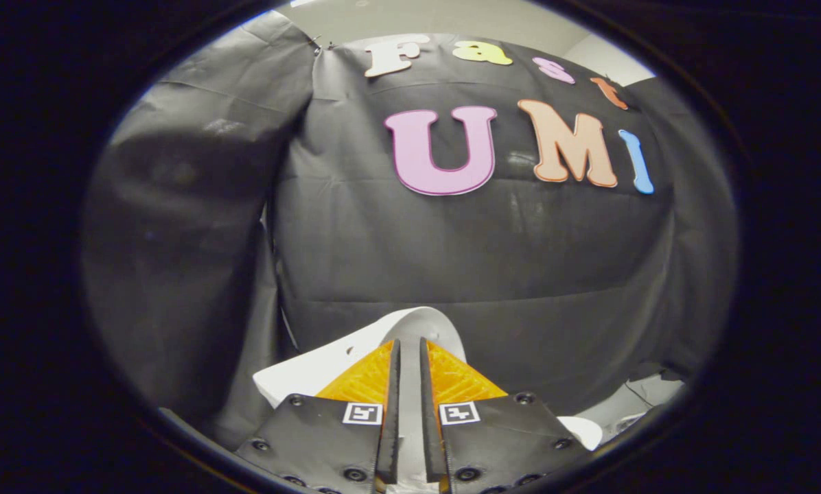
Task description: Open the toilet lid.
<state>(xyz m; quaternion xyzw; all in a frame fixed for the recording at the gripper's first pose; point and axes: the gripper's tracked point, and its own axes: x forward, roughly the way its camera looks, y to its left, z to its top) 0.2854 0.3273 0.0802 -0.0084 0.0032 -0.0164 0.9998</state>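
Observation:
The white toilet lid (421,324) rises with its rounded edge just beyond my fingertips, against the black cloth wall. My gripper (410,346) is shut on it: both fingers (366,377) lie close together and a thin strip of the lid runs in the narrow gap between them. A wider part of the lid (301,374) spreads out to the left of the fingers. The toilet's bowl and seat are hidden under the gripper.
Black cloth (465,261) hangs close behind the lid, and another panel (184,240) stands to the left. A white piece (585,431) and a pale surface (647,398) show low on the right of the fingers.

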